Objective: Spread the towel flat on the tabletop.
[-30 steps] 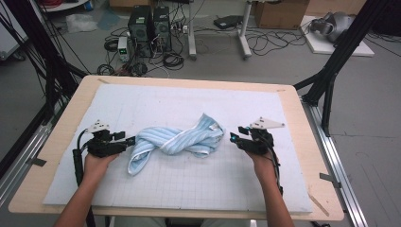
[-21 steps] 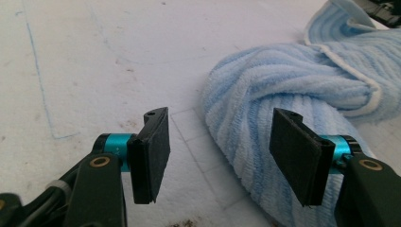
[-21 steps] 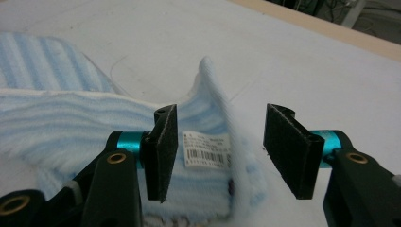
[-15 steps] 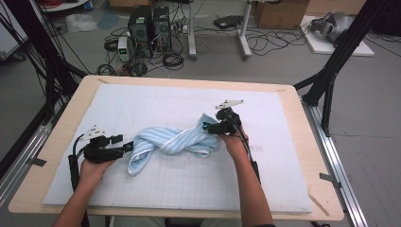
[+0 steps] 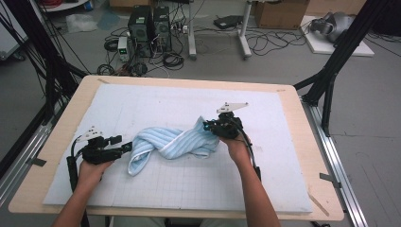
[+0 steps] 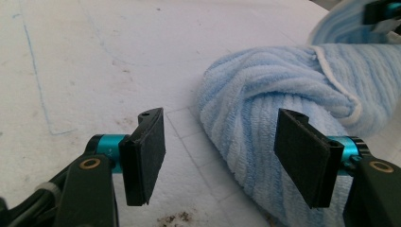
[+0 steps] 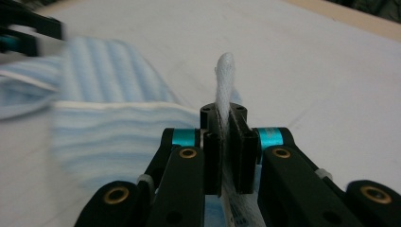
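Towel (image 5: 175,142) edge pinched in right gripper (image 5: 222,126), apparently mid-mat.

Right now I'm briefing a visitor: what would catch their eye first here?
The twisted light-blue striped towel lying mid-table on the white mat. The right gripper is pinching the towel's right end, its edge standing up between the pads, while the left gripper waits open at the towel's left end.

Evenly and softly lit from overhead, with faint shadows and no glare. High view somewhat soft and grainy. Left gripper view crisp on the pads (image 6: 302,156), softer beyond. Right gripper view smeared at the towel (image 7: 113,94), background defocused.
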Action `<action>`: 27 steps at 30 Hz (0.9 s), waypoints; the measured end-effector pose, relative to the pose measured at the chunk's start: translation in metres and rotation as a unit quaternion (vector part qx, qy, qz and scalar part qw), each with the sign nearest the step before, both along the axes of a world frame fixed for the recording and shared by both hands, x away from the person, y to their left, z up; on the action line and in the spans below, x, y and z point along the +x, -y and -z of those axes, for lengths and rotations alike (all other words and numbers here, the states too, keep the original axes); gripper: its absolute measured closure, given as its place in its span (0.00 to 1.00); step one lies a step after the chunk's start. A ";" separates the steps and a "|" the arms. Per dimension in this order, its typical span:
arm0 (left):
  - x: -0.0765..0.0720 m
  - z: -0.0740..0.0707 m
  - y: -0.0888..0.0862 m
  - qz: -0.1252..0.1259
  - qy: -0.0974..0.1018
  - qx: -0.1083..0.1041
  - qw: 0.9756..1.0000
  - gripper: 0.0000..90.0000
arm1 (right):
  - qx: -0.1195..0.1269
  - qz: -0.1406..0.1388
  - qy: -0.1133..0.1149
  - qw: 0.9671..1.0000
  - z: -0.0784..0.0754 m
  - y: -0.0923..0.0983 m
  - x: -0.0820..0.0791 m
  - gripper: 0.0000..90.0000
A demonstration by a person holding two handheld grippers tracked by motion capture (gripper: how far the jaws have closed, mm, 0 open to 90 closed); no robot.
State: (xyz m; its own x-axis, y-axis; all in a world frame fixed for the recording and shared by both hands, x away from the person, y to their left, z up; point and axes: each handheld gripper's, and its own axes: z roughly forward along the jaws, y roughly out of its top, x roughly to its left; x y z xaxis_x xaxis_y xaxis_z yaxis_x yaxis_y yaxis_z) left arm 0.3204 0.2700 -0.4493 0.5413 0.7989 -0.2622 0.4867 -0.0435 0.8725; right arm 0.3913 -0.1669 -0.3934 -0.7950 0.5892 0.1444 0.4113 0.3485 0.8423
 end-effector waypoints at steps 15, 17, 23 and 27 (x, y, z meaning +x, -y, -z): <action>-0.001 -0.002 0.003 -0.003 0.006 -0.002 1.000 0.38 | -0.005 -0.170 -0.017 0.985 0.018 0.013 -0.078 0.95; -0.001 -0.002 0.003 -0.004 0.006 -0.001 1.000 0.38 | -0.021 -0.185 -0.023 0.982 0.025 0.013 -0.086 0.95; -0.001 -0.002 0.004 -0.001 0.012 -0.005 1.000 0.38 | -0.067 -0.198 -0.051 0.977 0.045 0.020 -0.103 0.95; -0.001 -0.002 0.004 -0.004 0.012 -0.005 1.000 0.38 | -0.060 -0.190 -0.055 0.978 0.052 0.027 -0.109 0.87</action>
State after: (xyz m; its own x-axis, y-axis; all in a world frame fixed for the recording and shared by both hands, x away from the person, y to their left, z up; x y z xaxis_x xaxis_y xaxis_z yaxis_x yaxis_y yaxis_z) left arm 0.3194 0.2662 -0.4473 0.5420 0.8004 -0.2562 0.4653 -0.0320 0.8846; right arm 0.2819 -0.1939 -0.4452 -0.9436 0.2716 0.1896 0.3187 0.5883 0.7432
